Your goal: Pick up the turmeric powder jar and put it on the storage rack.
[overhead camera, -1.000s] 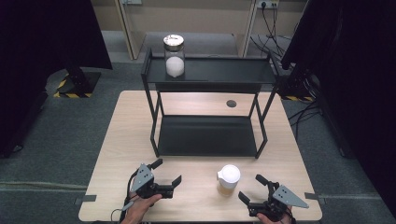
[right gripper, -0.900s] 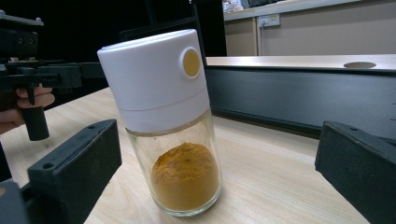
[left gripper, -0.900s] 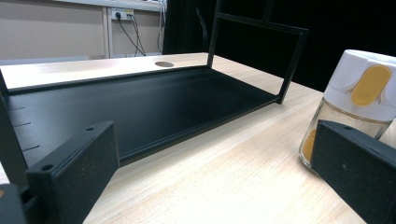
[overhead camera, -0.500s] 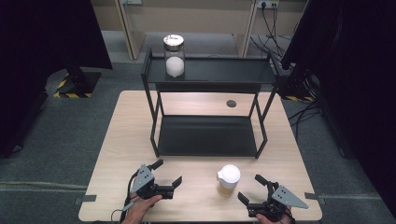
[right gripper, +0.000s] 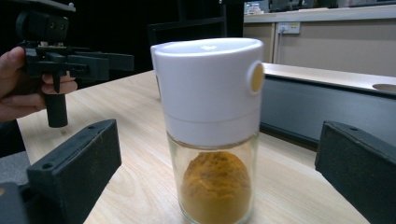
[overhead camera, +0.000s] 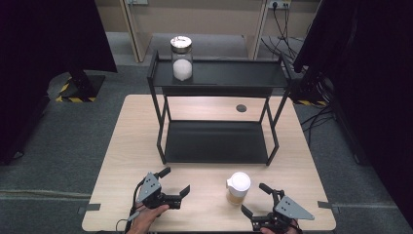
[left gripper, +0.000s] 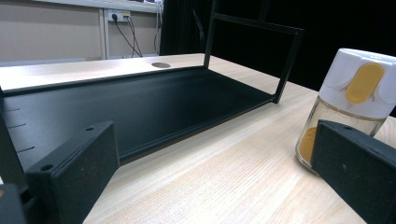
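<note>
**Spice jar stands between spread jaws**

Spice jar (overhead camera: pixel 238 188), a clear glass with a white cap and orange powder at the bottom, stands upright on the wooden table (overhead camera: pixel 122 146), near its front edge and in front of the black two-tier rack (overhead camera: pixel 216 141). The right gripper (overhead camera: pixel 256 201) sits just beside it with jaws spread wide and nothing between them; in the right gripper view the jar (right gripper: pixel 208 126) fills the gap, seemingly untouched by either jaw, though the contact is hard to judge. The left gripper (overhead camera: pixel 175 182) rests well apart to the left, jaws also spread and empty. On the rack's top shelf stands a lidded glass jar (overhead camera: pixel 181 58) holding something white.
</note>
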Demonstrator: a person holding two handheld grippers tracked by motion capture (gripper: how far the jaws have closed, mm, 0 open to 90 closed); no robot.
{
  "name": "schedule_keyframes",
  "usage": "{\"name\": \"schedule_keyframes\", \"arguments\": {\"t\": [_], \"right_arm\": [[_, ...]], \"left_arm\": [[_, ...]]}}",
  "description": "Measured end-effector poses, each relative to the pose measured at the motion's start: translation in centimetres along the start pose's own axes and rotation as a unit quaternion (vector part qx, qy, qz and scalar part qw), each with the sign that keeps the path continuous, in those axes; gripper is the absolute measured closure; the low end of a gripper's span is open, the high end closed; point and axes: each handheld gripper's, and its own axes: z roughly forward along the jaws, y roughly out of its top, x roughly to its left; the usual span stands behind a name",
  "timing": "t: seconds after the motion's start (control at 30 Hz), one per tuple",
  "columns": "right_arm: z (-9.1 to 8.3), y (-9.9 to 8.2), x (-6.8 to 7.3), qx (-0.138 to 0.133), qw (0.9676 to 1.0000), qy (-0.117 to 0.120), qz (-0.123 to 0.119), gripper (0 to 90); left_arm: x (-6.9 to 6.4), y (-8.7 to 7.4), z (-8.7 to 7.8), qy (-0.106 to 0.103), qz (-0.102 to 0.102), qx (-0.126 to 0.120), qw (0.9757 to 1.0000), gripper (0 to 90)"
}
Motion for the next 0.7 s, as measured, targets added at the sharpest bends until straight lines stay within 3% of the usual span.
{"name": "schedule_keyframes", "arguments": {"t": [0.4,0.7], "right_arm": [[1.7,0.8,-0.2,0.007,0.9998,-0.001,-0.018,0.7],[3.4,1.3,-0.7,0.022,0.9992,0.014,-0.030,3.1]], "left_arm": [[0.0,-0.1,0.0,0.002,-0.005,0.000,1.0000,0.5],[0.0,-0.1,0.0,0.000,-0.003,0.002,1.0000,0.5]]}}
